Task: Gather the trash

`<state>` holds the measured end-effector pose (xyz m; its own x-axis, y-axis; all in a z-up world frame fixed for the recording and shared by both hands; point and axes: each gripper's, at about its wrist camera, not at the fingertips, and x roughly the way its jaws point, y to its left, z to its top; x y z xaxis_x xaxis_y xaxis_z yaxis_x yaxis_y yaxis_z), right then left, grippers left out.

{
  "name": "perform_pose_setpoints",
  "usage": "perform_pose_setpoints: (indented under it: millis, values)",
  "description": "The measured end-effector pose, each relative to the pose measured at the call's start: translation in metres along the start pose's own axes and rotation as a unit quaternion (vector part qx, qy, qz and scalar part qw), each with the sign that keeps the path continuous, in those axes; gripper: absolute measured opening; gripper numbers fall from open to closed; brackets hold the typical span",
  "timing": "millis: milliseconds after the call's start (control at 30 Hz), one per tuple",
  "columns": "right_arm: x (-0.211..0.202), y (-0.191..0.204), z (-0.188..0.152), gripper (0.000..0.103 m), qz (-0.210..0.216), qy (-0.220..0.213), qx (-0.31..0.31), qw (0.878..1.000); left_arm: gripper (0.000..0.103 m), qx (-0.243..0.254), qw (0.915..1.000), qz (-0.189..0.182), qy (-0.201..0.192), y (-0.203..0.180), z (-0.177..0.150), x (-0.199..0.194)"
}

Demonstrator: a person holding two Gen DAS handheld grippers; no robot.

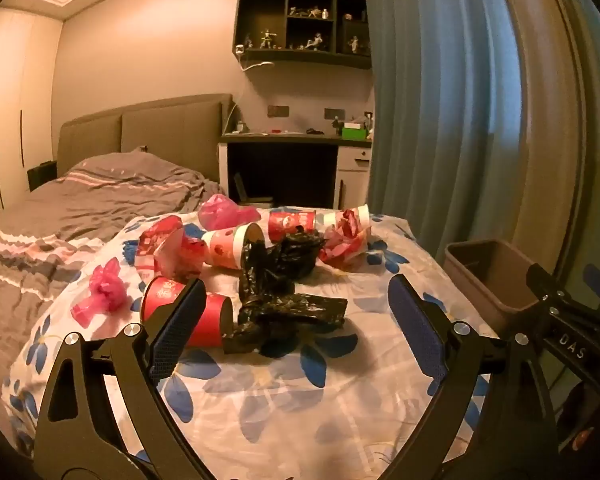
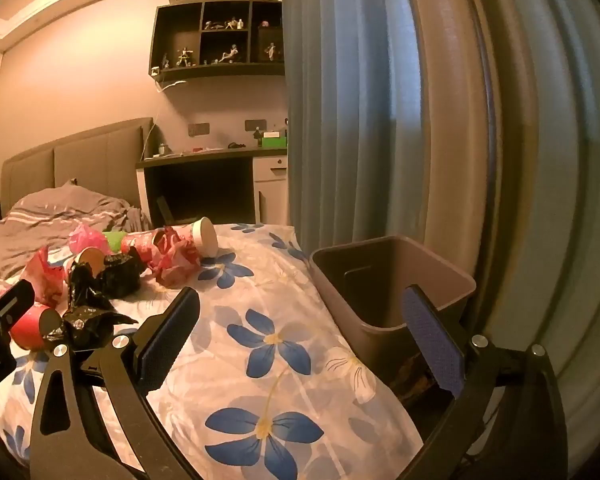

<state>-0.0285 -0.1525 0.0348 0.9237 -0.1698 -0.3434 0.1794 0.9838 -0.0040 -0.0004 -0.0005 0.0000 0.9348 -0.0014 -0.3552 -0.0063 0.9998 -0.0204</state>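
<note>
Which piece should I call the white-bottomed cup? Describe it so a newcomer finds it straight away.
Start at the flowered cloth, then go to the far end of the trash pile, toward the blue curtain. The white-bottomed cup lies tipped there beside the crumpled red wrapper. Alone among the cups, it shows a plain white base.

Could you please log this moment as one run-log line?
left gripper: open, empty | right gripper: open, empty | trash pile: on floral cloth, untouched | bin: beside cloth
</note>
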Motion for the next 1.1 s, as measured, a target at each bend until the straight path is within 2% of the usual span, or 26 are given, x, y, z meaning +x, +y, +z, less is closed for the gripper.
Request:
perform_pose_setpoints:
  millis: [1100]
  values:
    - [-0.0015, -0.0023, 0.0026, 0.098, -0.001, -0.008, 0.002, 1.0, 0.091, -0.007, 1.0, -0.002, 0.003, 0.0012, 0.0001, 0.0006]
